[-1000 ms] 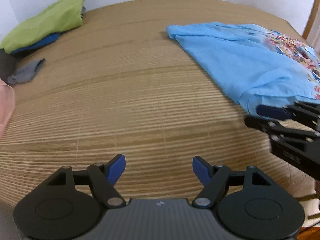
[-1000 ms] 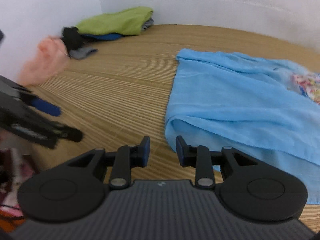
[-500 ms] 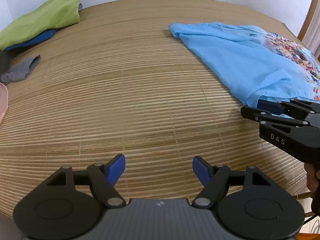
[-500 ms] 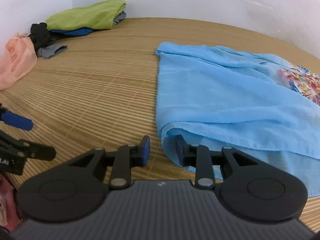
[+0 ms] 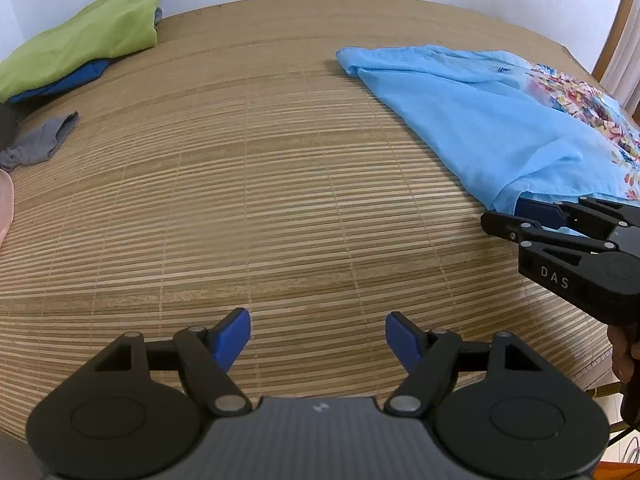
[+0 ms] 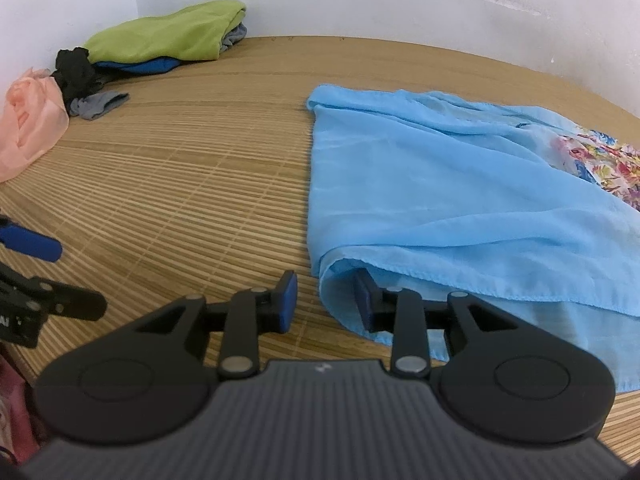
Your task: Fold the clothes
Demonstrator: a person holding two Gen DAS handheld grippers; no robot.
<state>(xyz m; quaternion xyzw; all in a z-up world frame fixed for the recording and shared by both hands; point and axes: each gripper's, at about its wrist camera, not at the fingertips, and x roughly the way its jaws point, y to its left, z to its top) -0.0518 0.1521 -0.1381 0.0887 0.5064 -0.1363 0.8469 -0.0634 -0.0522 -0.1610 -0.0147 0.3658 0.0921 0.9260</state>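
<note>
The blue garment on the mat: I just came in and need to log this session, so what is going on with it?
A person holding two claws is starting to fold the blue garment spread on the bamboo mat. The right claw is open at the garment's near corner, one finger tucked under the hem, not yet closed. The left claw hangs open over bare mat, holding nothing. A green folded garment lies by the wall.

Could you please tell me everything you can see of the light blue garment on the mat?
The light blue garment is thin, softly wrinkled cloth with a floral print on its far right part. It lies mostly flat on the bamboo mat, folded over along its near edge. The right gripper stands open astride the near corner, one finger under the folded layer.
</note>
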